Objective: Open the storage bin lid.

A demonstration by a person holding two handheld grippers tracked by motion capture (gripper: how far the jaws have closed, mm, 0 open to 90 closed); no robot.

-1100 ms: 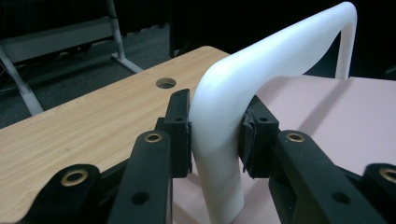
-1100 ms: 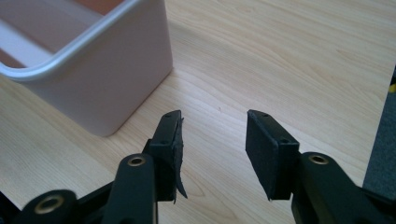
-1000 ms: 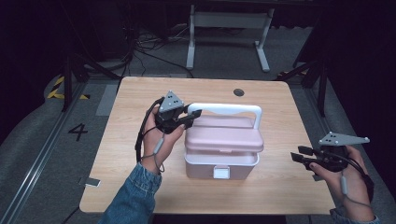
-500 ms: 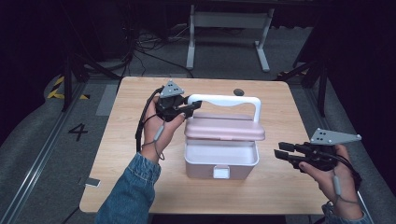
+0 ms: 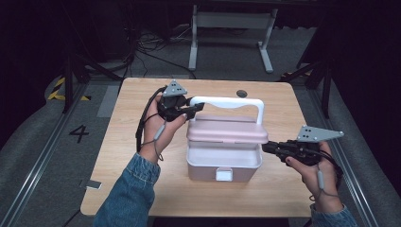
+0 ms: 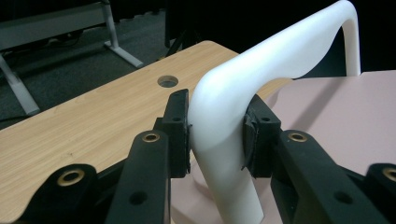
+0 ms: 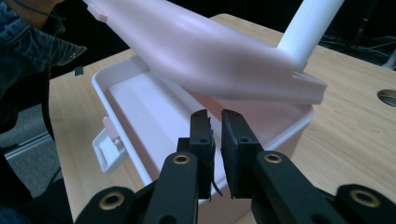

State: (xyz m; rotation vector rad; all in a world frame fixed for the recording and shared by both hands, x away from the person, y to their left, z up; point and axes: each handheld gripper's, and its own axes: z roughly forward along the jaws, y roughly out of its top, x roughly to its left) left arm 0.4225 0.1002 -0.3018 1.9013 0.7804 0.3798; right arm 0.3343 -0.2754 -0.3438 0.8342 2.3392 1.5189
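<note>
A pink box (image 5: 222, 163) with a white latch (image 5: 224, 175) stands in the middle of the wooden table (image 5: 127, 156). Its pink lid (image 5: 227, 135) is lifted off the body and tilts up. My left gripper (image 5: 198, 107) is shut on the left bend of the white handle (image 5: 227, 101); in the left gripper view both pads press the handle (image 6: 261, 70). My right gripper (image 5: 265, 147) sits at the box's right wall. Its jaws have just been closing and stand almost together (image 7: 217, 140), with nothing between them, in front of the rim of the box (image 7: 126, 107) under the lid (image 7: 205, 51).
A round cable hole (image 5: 242, 93) lies in the table behind the box. A small tag (image 5: 93, 184) sits at the front left edge. A metal stand (image 5: 227, 19) and cables lie on the floor beyond the table. Bare wood surrounds the box.
The left gripper has raised the handle, and the lid has come up off the box. The right gripper has moved left up to the box's right wall and its jaws have closed.
</note>
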